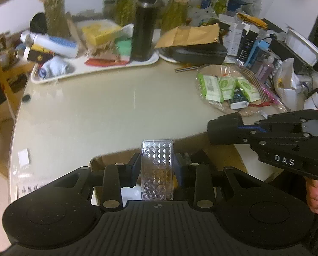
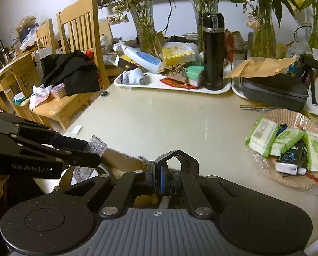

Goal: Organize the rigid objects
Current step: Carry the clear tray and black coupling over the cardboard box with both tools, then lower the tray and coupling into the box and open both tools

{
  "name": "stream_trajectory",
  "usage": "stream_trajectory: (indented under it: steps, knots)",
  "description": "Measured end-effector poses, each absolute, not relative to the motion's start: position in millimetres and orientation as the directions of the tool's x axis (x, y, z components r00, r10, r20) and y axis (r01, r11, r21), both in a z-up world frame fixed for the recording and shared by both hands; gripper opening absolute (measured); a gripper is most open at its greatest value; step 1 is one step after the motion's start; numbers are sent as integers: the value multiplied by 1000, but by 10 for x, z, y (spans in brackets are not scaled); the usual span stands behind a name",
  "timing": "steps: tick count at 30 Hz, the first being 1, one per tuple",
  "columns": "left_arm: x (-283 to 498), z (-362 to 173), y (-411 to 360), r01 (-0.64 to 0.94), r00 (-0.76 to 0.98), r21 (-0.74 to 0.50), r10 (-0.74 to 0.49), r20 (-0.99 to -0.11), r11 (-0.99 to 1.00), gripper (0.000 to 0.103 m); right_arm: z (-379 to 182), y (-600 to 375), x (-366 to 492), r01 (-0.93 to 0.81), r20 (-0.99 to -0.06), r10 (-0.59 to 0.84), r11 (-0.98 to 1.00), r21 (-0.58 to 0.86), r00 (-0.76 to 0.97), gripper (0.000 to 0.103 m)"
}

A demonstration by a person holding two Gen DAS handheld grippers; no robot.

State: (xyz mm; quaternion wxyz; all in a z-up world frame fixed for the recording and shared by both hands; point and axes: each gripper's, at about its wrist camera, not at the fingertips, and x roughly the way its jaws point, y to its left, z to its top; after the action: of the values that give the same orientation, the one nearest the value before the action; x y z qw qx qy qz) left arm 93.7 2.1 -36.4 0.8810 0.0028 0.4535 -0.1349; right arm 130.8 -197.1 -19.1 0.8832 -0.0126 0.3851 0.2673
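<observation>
at the bottom centre of the left wrist view, the left gripper (image 1: 157,168) is clenched on a clear studded plastic case (image 1: 157,170), held upright between its pads just past the near edge of the beige table (image 1: 107,106). the right gripper (image 2: 156,178) sits low in its own view, jaws pressed together with nothing between them. a black flask (image 2: 213,51) stands on a white tray (image 2: 150,84) at upper centre.

Clear stud-patterned box (image 1: 157,168), black flask (image 2: 213,51), beige table (image 2: 159,123), white tray (image 2: 171,86).
</observation>
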Motion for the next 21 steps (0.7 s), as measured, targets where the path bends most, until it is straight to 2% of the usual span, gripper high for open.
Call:
stream_trajectory:
  steps: [7,11,13,15,21]
  knots:
    - [992,-439,124,196,480,-184,-258,-838,963,33,-210,-1957,1202,-488,-695,462,854,182,551,7]
    - [1030,-373,146,201,482,-240,-309,-820,950,35,-213,-1953,1169,-485,-698,461,855,183,549,7]
    - [1026,-335,141,207,490,-245,-317,-812,947,58,-221,-1959,1158,-484,-700,459,856,184,547,7]
    - [987,-304,138,205,511,-233,-306,-803,951,68,-226,-1964,1147,-483,-701,458,856,184,546,7]
    - [859,-296,126,202,521,-193,-272,-809,960,69,-233,-1966,1128,-482,-700,458,857,183,548,7]
